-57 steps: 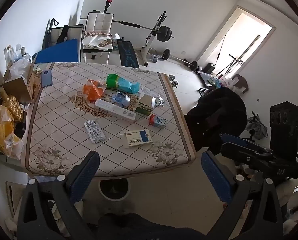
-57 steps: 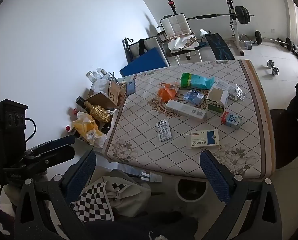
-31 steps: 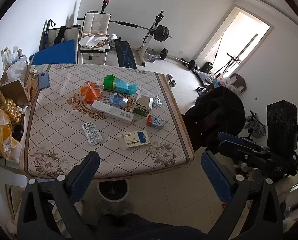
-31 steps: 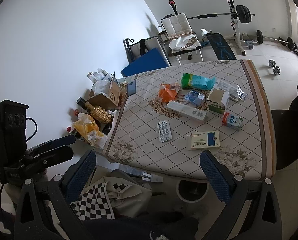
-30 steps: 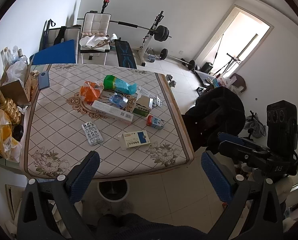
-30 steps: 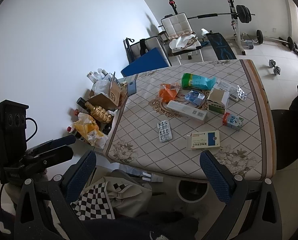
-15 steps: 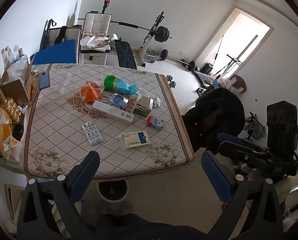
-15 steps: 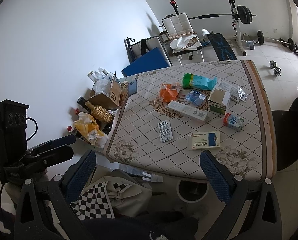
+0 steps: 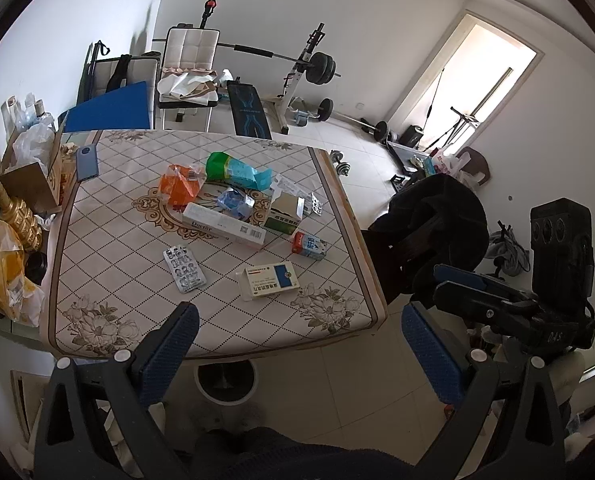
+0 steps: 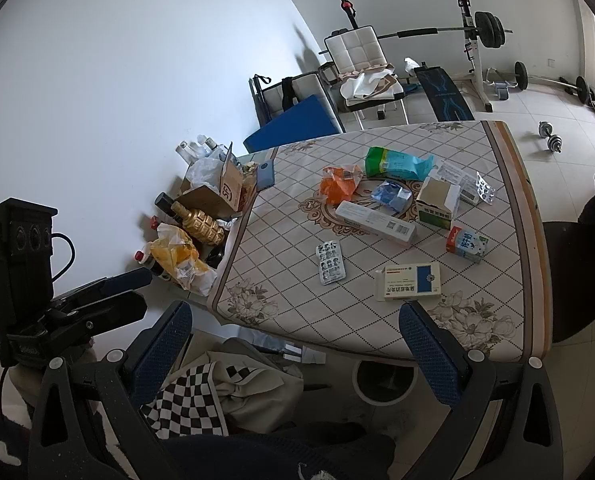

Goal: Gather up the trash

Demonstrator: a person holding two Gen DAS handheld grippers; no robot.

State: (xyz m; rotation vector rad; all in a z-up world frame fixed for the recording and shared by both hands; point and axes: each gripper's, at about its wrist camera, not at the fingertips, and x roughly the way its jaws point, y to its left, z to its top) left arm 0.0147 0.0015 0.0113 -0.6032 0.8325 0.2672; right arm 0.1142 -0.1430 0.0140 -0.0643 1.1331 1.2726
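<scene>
Trash lies on a patterned table (image 9: 109,280) (image 10: 281,292): a white and blue medicine box (image 9: 268,281) (image 10: 411,281), a blister pack (image 9: 184,268) (image 10: 329,262), a long white box (image 9: 224,229) (image 10: 375,224), a small red and white carton (image 9: 308,245) (image 10: 467,243), a green box (image 9: 284,214), an orange bag (image 9: 178,189) (image 10: 339,185) and a green and blue packet (image 9: 237,170) (image 10: 399,163). My left gripper (image 9: 299,350) and right gripper (image 10: 297,348) are open and empty, held back from the table's near edge.
A white bin (image 9: 225,382) (image 10: 383,380) stands under the table's near edge. A checkered bag (image 10: 217,394) lies on the floor. Bottles, a cardboard box (image 10: 213,196) and a yellow bag (image 9: 1,276) sit left of the table. A dark chair (image 9: 437,232) stands right. Gym gear stands behind.
Both grippers pulled back and rose slightly about two seconds ago, so the table looks a little smaller. Since then the view has barely shifted. Nothing on the table moved.
</scene>
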